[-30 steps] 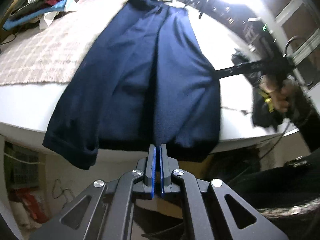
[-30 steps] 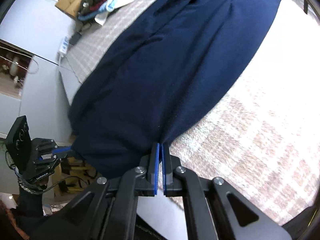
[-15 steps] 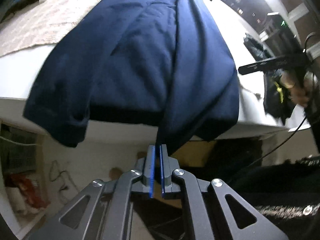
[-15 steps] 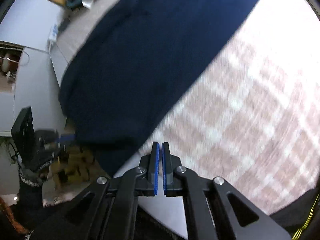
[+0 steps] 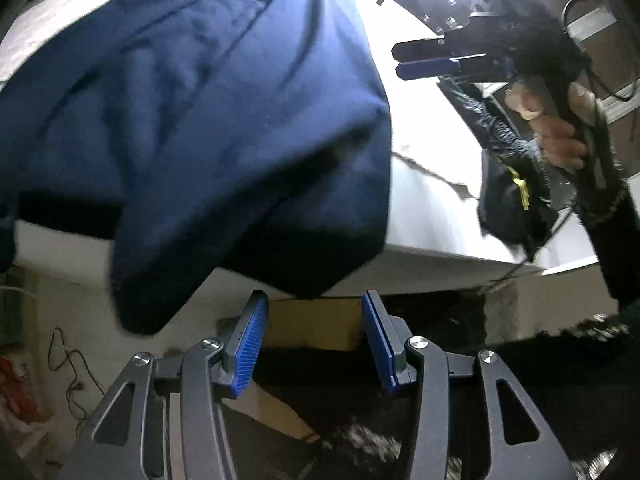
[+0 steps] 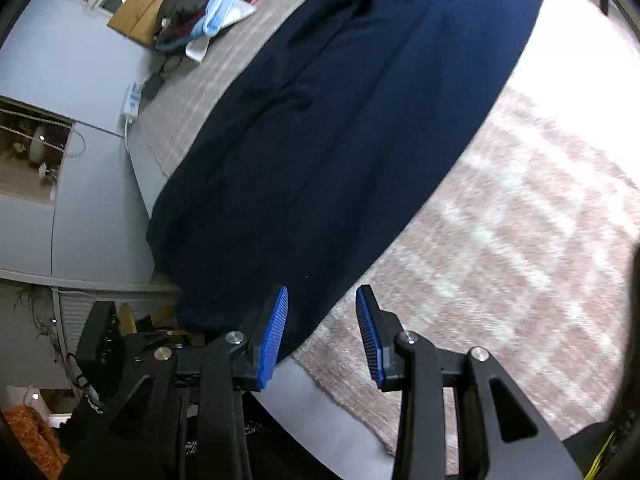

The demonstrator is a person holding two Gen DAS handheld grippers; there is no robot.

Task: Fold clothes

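Navy garment (image 6: 340, 128), spread lengthwise on the checked cover (image 6: 520, 240) of the table (image 5: 432, 200); its lower end overhangs the near edge and droops toward the floor. It appears laid out or halved along its length, with a long crease visible; no crosswise fold shows yet, so, by this reading, most of the folding remains. Left gripper (image 5: 316, 344), below the near edge: jaws opening, nothing between them, the hanging hem just above. Right gripper (image 6: 322, 332), over the near edge at the garment's side: jaws opening, no pad pressing on cloth, which lies beneath the left finger. A heap of other clothes (image 6: 216, 8) waits at the far corner, unfolded.
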